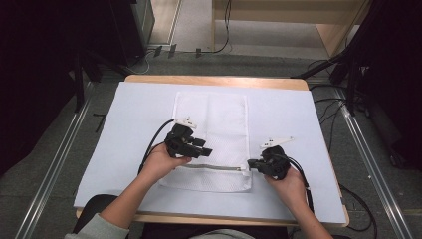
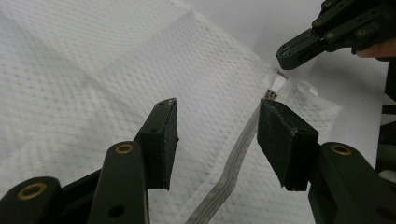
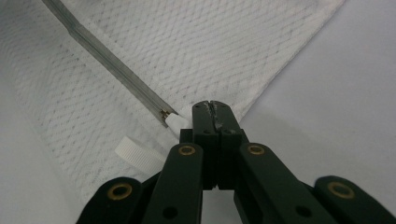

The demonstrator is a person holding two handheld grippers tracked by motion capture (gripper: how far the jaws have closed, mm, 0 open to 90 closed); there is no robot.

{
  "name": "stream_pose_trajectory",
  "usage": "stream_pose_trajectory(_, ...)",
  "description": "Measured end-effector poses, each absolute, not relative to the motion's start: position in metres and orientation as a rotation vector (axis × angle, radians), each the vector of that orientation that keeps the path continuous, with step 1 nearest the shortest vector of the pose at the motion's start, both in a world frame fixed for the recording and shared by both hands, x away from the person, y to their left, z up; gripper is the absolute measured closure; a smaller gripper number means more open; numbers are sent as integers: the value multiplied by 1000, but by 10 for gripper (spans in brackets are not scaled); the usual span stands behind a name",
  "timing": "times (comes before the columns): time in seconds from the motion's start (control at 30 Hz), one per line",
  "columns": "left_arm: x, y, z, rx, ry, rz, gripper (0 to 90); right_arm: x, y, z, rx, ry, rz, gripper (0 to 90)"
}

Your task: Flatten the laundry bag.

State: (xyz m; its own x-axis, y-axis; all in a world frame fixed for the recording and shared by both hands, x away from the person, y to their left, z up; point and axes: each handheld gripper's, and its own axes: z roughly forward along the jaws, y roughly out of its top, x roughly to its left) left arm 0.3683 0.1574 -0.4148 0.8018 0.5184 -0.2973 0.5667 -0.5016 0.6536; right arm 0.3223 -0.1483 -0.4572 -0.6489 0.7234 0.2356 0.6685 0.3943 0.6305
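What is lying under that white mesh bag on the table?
The mesh bag lies flat on a pale sheet that covers the wooden table. Its zip looks closed, so whatever is inside is hidden.

The mesh bag [image 1: 211,139] lies on the table cover [image 1: 298,119], stretching away from both grippers, its zipper [image 1: 211,167] running between them. The left gripper [image 1: 201,151] hangs over the zipper's left part, with the zipper under its spread jaws. The right gripper [image 1: 250,163] sits at the zipper's right end, its tips just beside the zipper pull [image 3: 176,122] and a loop tab [image 3: 139,156] to their left.
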Motion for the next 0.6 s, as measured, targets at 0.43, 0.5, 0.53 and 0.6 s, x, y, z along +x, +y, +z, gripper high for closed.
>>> stream_pose_trajectory(0.43,366,142,-423,2257,762,-92,488,321,-142,-462,1292,2588,1102,900)
stream_pose_trajectory(0.5,367,142,-424,2253,764,-96,487,321,-142,-462,1295,2590,1117,900)
stream_pose_trajectory(0.53,367,142,-424,2252,765,-96,487,321,-141,-461,1302,2591,1116,900)
stream_pose_trajectory(0.6,367,143,-424,2254,767,-94,487,321,-140,-461,1284,2592,1123,900)
